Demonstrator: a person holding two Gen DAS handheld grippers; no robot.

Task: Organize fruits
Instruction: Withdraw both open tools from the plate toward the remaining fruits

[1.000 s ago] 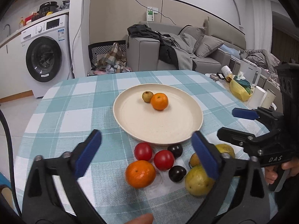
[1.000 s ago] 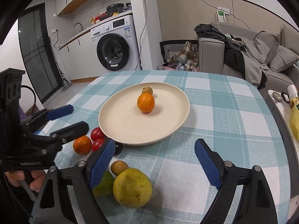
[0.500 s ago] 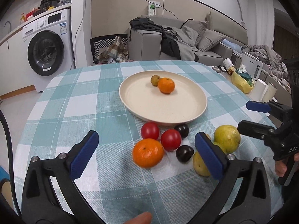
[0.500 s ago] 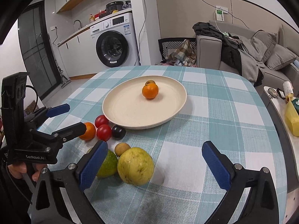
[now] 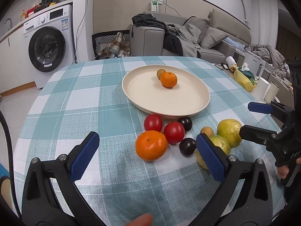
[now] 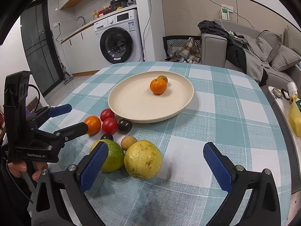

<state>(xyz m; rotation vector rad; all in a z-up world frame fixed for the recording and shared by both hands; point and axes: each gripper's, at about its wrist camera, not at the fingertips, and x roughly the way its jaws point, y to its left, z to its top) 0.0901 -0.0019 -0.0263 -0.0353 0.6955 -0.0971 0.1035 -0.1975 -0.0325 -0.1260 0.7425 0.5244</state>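
Left gripper [image 5: 147,157]: blue pads spread wide, nothing between them, held above the checked tablecloth [image 5: 75,98]. Right gripper [image 6: 156,166]: pads likewise spread fully apart, empty, with the yellow fruit [image 6: 143,159] lying just ahead between the pad tips, untouched. Beside it lies a green fruit [image 6: 112,156], with a small tan fruit [image 6: 128,142] just behind the pair. Next cluster, near the plate's front edge: one orange [image 5: 151,145], two red tomatoes [image 5: 174,132], two dark plums [image 5: 187,146], all loose on the cloth, closely grouped. Beyond them, the cream plate [image 5: 146,94] holds a second orange [image 5: 169,79] and a small brownish fruit [image 5: 161,73], touching each other on its far side.
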